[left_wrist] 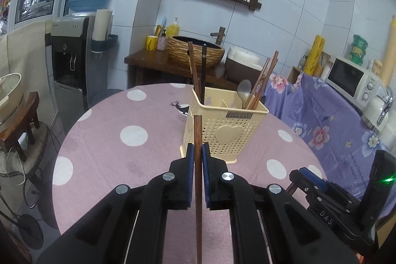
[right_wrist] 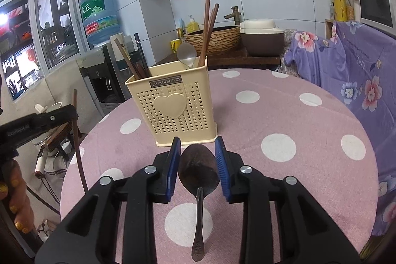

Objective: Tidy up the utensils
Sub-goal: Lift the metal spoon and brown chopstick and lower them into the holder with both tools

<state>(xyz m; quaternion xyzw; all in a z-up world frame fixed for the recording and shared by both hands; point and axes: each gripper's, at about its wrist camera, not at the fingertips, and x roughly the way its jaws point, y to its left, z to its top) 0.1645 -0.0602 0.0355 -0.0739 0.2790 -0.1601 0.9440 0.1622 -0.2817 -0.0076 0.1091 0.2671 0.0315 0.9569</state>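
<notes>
A cream perforated utensil holder (left_wrist: 224, 129) stands on the round pink polka-dot table (left_wrist: 118, 130), with brown chopsticks, a black stick and a pale spoon (left_wrist: 243, 89) in it. My left gripper (left_wrist: 197, 152) is shut on a brown chopstick (left_wrist: 198, 189), held upright just in front of the holder. In the right wrist view the holder (right_wrist: 170, 103) stands ahead. My right gripper (right_wrist: 196, 152) is open around the bowl of a dark spoon (right_wrist: 198, 167) lying on the table (right_wrist: 297, 140). The left gripper (right_wrist: 37, 123) and its chopstick (right_wrist: 78, 137) show at the left.
A purple floral cloth (left_wrist: 334, 120) covers furniture to the right, with a microwave (left_wrist: 351, 78) on it. Behind the table are a wooden stand with a woven basin (left_wrist: 195, 53) and a water dispenser (left_wrist: 71, 58). The right gripper body (left_wrist: 346, 197) is at the lower right.
</notes>
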